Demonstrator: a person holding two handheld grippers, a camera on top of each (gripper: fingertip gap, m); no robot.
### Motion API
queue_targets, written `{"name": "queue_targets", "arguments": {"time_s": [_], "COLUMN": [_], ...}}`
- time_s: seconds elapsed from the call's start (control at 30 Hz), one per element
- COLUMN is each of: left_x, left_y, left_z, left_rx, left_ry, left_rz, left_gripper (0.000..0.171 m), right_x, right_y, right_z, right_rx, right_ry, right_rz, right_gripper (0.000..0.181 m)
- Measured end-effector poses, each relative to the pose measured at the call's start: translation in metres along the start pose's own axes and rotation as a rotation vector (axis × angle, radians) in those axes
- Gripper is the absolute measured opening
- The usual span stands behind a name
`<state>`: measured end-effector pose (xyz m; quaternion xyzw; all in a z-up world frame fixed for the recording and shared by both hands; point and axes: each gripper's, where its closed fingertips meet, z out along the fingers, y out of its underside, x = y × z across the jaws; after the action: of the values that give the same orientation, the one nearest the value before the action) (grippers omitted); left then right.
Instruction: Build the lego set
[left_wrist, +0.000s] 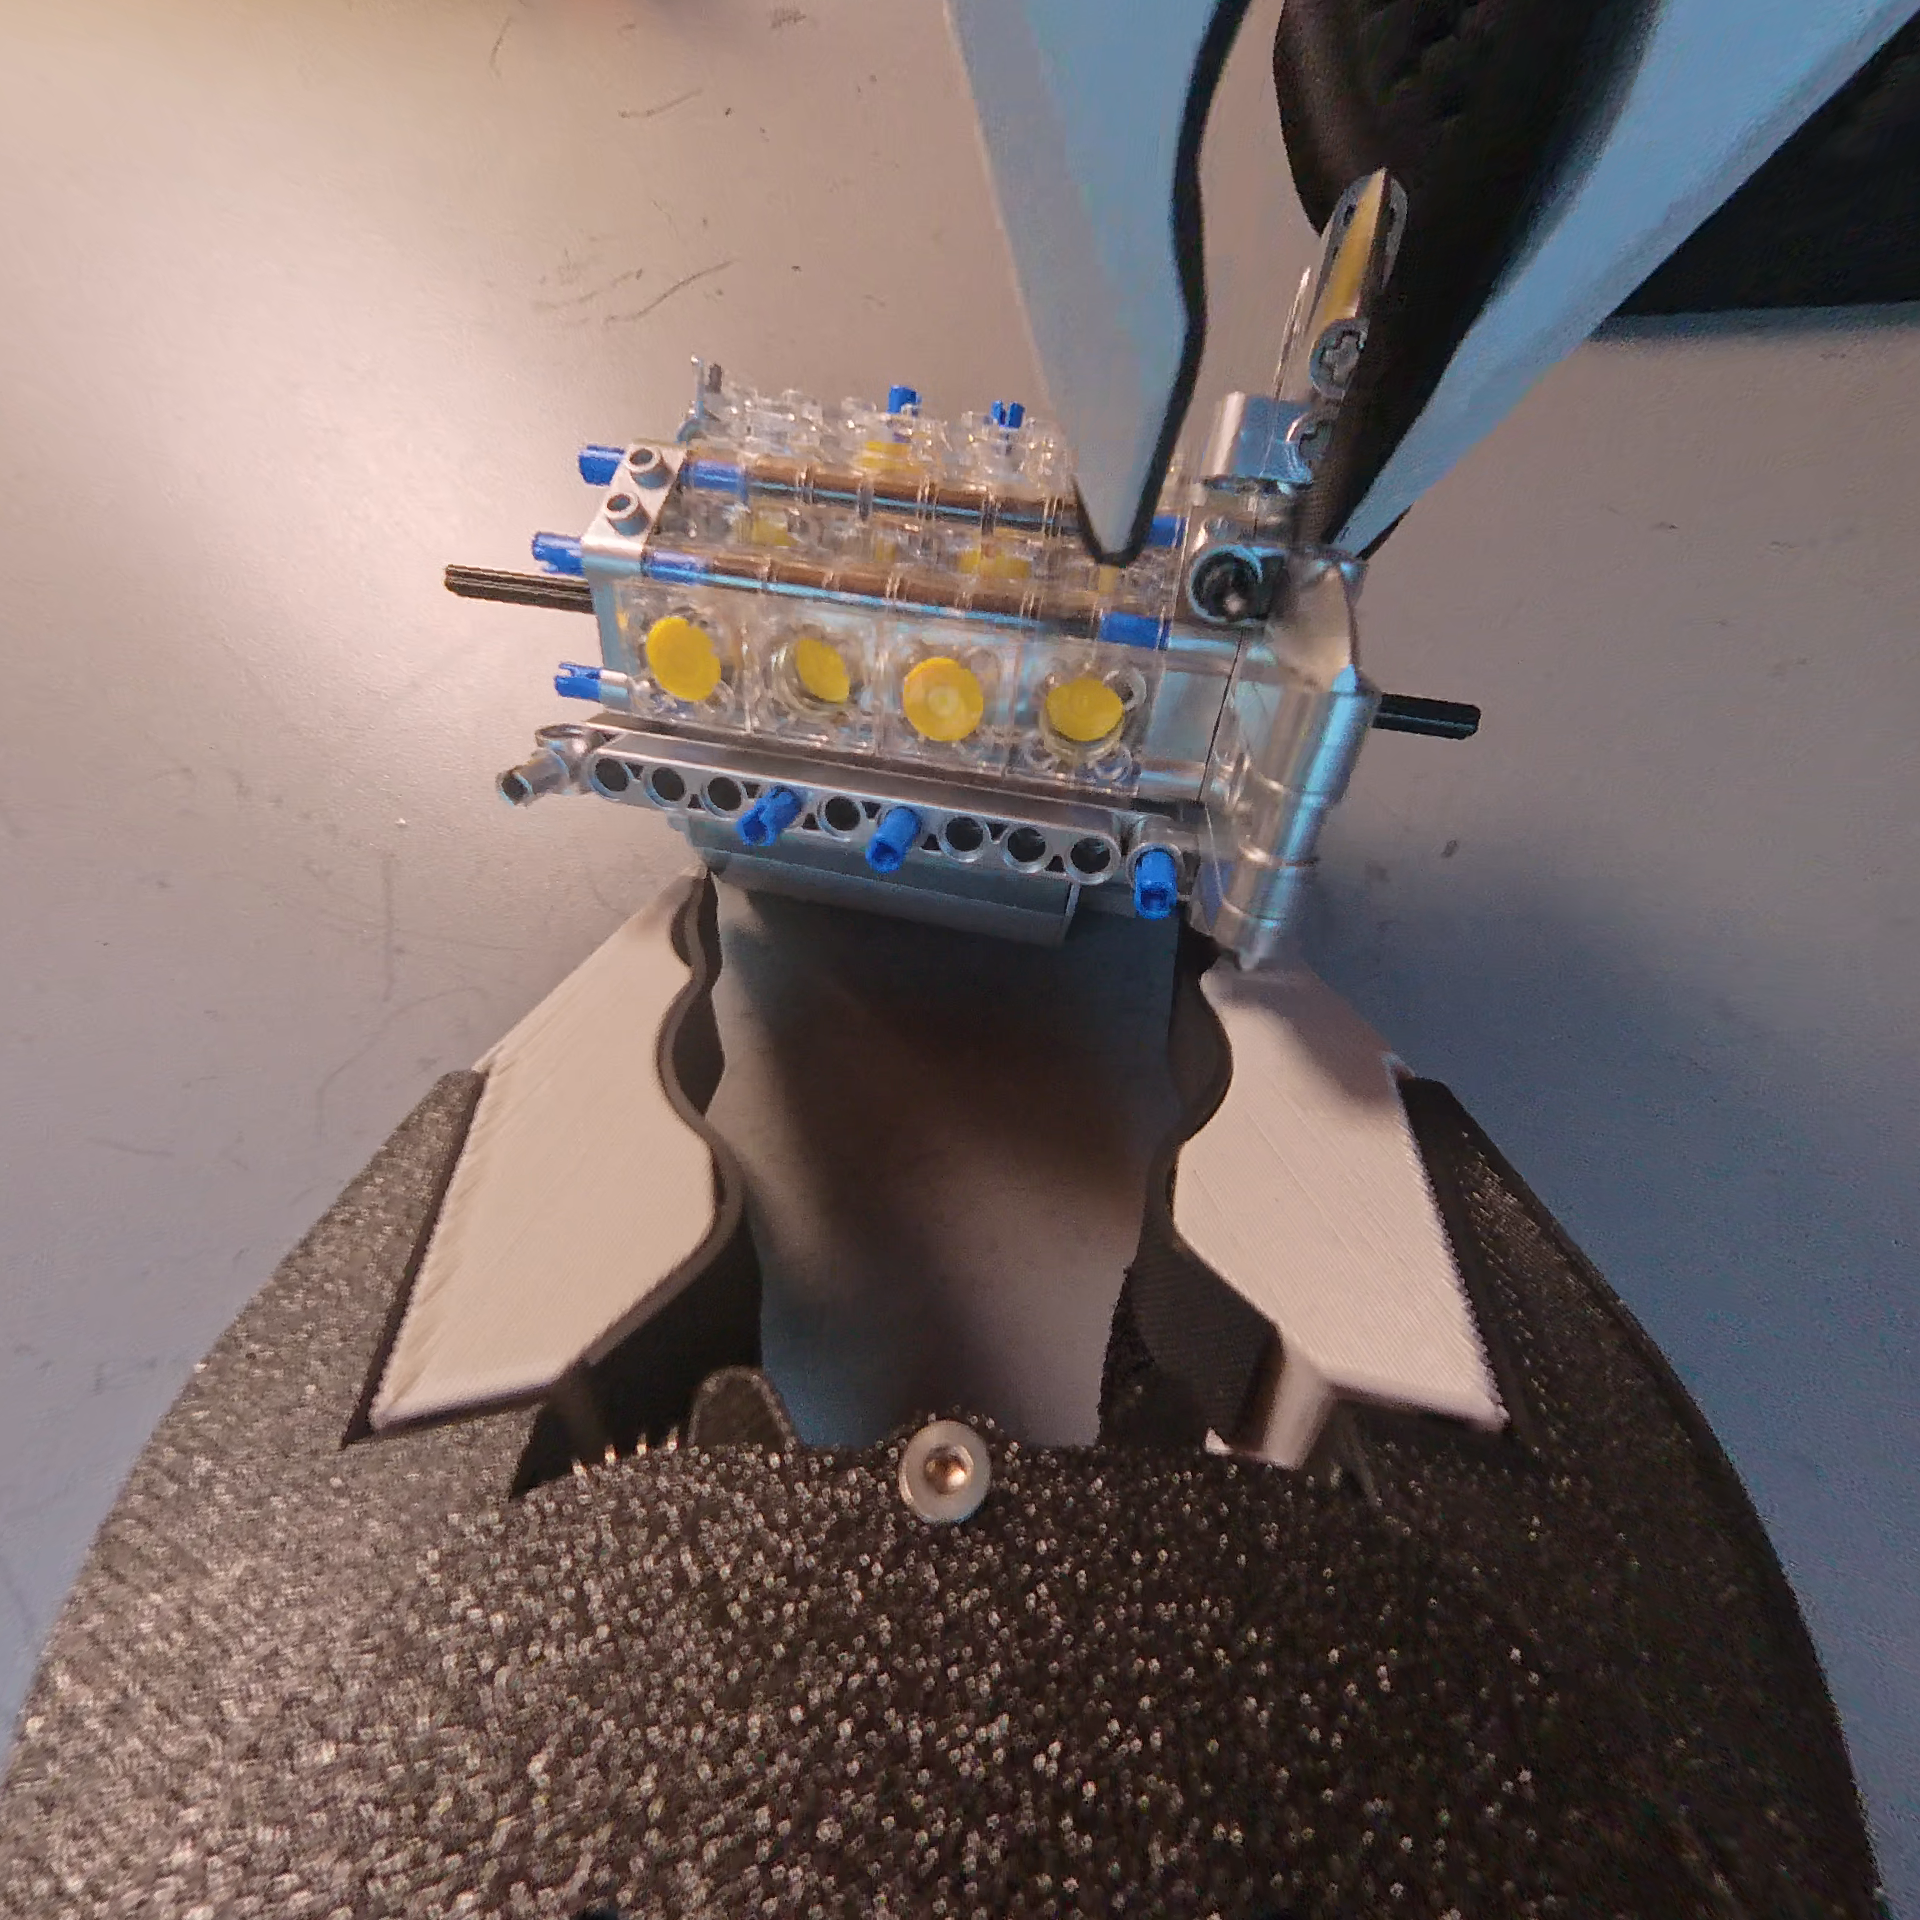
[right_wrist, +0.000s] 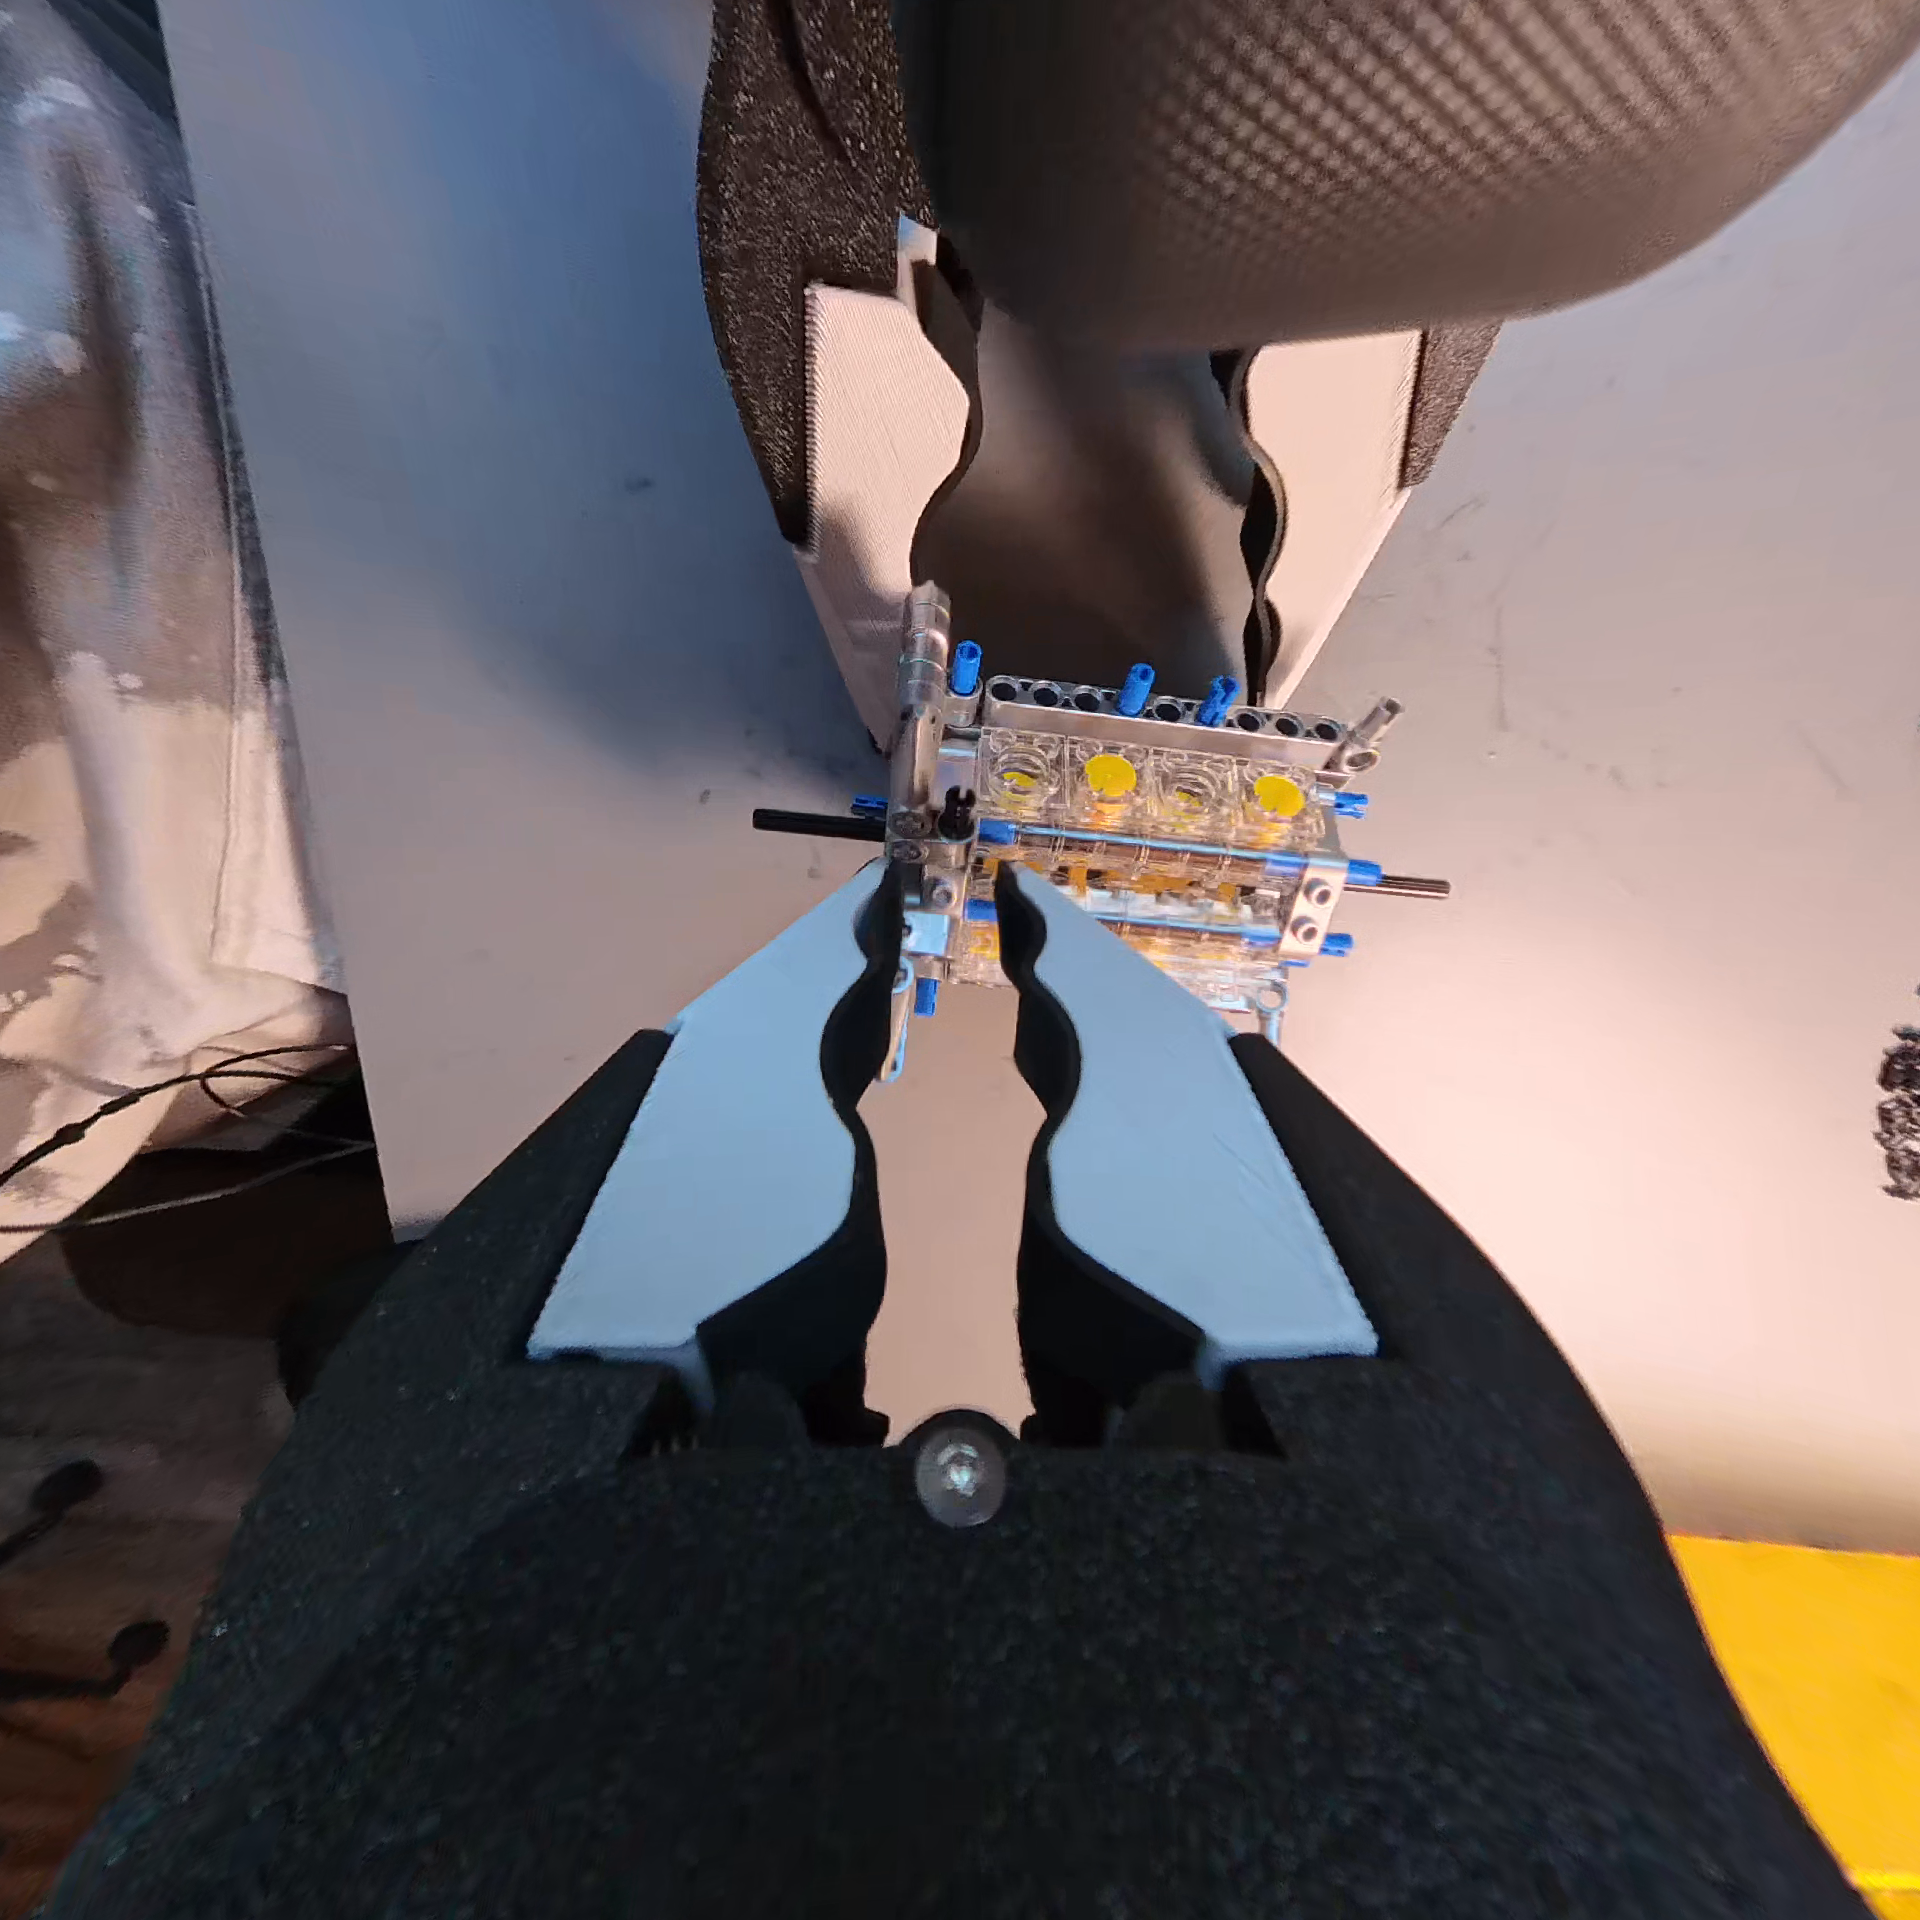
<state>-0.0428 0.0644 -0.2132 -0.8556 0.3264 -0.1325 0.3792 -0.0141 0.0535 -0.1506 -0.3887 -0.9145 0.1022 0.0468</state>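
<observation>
**Work surface: pale grey tabletop, scuffed**

We are looking at a pale grey table (left_wrist: 260, 416) that is carrying the scene. In the left wrist view its surface is showing dark scuffs and thin scratch marks toward the far left. A toy brick engine block (left_wrist: 894, 665), built of clear, grey, blue and yellow parts, is showing against the tabletop; we cannot tell whether it is resting on it or being held clear. In the right wrist view we are seeing a small dark tangled object (right_wrist: 1899, 1117) lying on the table at the right edge, and a yellow sheet (right_wrist: 1808, 1683) lying at the near right corner. The table's left edge is running down the frame.
</observation>
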Motion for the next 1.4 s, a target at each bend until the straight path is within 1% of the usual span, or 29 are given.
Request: {"name": "queue_targets", "arguments": {"time_s": [0.1, 0.33, 0.43, 0.6, 0.63, 0.7, 0.93, 1.07, 1.17, 1.23, 1.33, 1.4], "left_x": [0.0, 0.0, 0.0, 0.002, 0.003, 0.004, 0.005, 0.004, 0.003, 0.004, 0.004, 0.004], "left_y": [0.001, 0.0, 0.0, 0.001, 0.001, 0.0, 0.0, 0.0, 0.0, 0.0, -0.003, -0.003], "left_z": [0.001, 0.003, 0.004, 0.003, 0.003, 0.003, 0.003, 0.003, 0.002, 0.001, -0.002, -0.003], "left_rx": [-0.004, -0.013, -0.015, -0.015, -0.015, -0.013, -0.008, -0.007, -0.005, -0.001, 0.019, 0.028], "left_ry": [-0.008, -0.006, -0.005, 0.003, 0.012, 0.013, 0.013, 0.007, 0.005, 0.007, 0.009, 0.007], "left_rz": [0.006, -0.014, -0.02, -0.022, -0.019, -0.015, -0.011, -0.016, -0.018, -0.009, -0.006, -0.001], "left_gripper": [0.086, 0.086, 0.086, 0.085, 0.079, 0.076, 0.066, 0.066, 0.066, 0.064, 0.061, 0.058], "right_x": [-0.001, 0.002, 0.003, -0.003, -0.004, -0.007, -0.006, -0.004, 0.007, 0.009, 0.007, 0.002], "right_y": [-0.001, -0.008, -0.008, -0.005, -0.005, -0.005, -0.004, -0.004, 0.0, 0.001, -0.004, 0.0], "right_z": [0.002, 0.006, 0.006, 0.007, 0.007, 0.007, 0.007, 0.006, 0.002, -0.004, -0.025, -0.037], "right_rx": [-0.013, -0.049, -0.08, -0.017, -0.006, 0.008, 0.028, 0.034, 0.052, 0.089, 0.219, 0.28], "right_ry": [-0.002, 0.058, 0.106, 0.183, 0.206, 0.239, 0.275, 0.291, 0.304, 0.304, 0.308, 0.362], "right_rz": [0.005, -0.021, -0.05, -0.037, -0.04, -0.036, -0.025, -0.016, 0.023, 0.036, 0.099, 0.122], "right_gripper": [0.013, 0.007, 0.006, 0.006, 0.006, 0.006, 0.006, 0.007, 0.007, 0.022, 0.025, 0.025]}}
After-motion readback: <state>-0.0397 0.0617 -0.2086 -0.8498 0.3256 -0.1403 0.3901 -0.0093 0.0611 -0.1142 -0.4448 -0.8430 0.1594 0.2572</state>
